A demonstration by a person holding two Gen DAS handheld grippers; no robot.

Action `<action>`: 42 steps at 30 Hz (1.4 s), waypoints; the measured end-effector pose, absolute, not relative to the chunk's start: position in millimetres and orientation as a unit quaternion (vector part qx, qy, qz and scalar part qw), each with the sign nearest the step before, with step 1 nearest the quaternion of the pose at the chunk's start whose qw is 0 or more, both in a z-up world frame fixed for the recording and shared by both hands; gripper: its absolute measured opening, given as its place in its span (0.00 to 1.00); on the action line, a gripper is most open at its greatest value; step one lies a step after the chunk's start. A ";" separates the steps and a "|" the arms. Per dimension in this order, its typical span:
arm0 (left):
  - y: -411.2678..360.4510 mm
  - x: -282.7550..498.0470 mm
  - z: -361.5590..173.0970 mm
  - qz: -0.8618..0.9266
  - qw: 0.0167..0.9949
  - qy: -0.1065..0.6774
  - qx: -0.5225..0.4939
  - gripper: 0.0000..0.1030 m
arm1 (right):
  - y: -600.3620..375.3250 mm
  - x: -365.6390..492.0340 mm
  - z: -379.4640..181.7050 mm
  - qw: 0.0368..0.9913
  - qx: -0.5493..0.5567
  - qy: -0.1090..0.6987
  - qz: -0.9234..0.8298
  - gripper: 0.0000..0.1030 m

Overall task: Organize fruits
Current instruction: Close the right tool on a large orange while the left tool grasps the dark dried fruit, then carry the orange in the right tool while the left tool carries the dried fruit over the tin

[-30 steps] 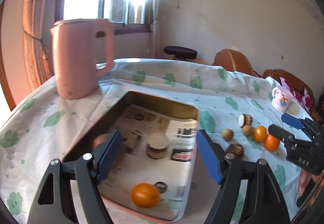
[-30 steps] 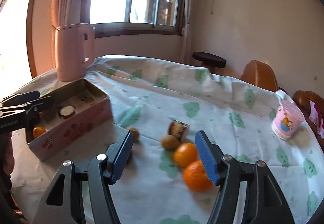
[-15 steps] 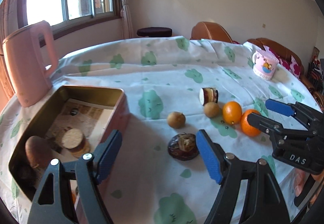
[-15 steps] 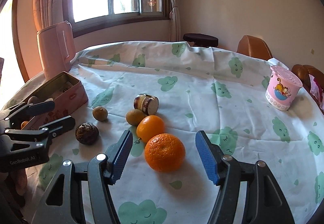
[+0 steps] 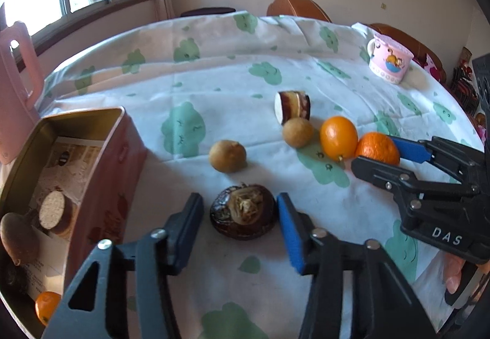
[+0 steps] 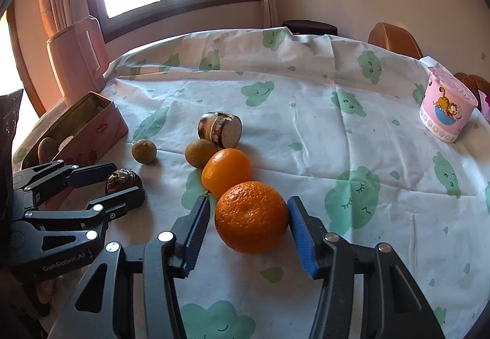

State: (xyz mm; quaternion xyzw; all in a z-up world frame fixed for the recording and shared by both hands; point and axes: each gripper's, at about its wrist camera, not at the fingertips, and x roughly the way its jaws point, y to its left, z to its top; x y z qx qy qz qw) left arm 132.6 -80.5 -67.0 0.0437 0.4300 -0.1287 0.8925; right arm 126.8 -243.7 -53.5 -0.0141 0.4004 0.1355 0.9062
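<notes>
Both my grippers have closed in since a moment ago: left gripper brackets the dark fruit, right gripper brackets the orange, jaws wide, at the table's near edge.

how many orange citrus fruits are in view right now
3. A bumpy orange sits between the right gripper fingers, a smooth orange touches it behind, and a third orange lies in the pink tin; others may be hidden there.

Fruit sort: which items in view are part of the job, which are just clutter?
Job:
- large orange, between the open right gripper fingers
- dark wrinkled fruit, between the open left gripper fingers
- smaller orange
- two brown fruits
- cut piece
- pink tin, already holding fruit

Clutter:
- pink kettle
- cartoon cup
</notes>
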 end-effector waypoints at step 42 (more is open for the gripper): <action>-59.7 112.1 -43.3 -0.102 0.933 0.344 0.008 0.43 | -251.5 105.6 -36.8 0.933 -0.004 0.332 0.141 0.47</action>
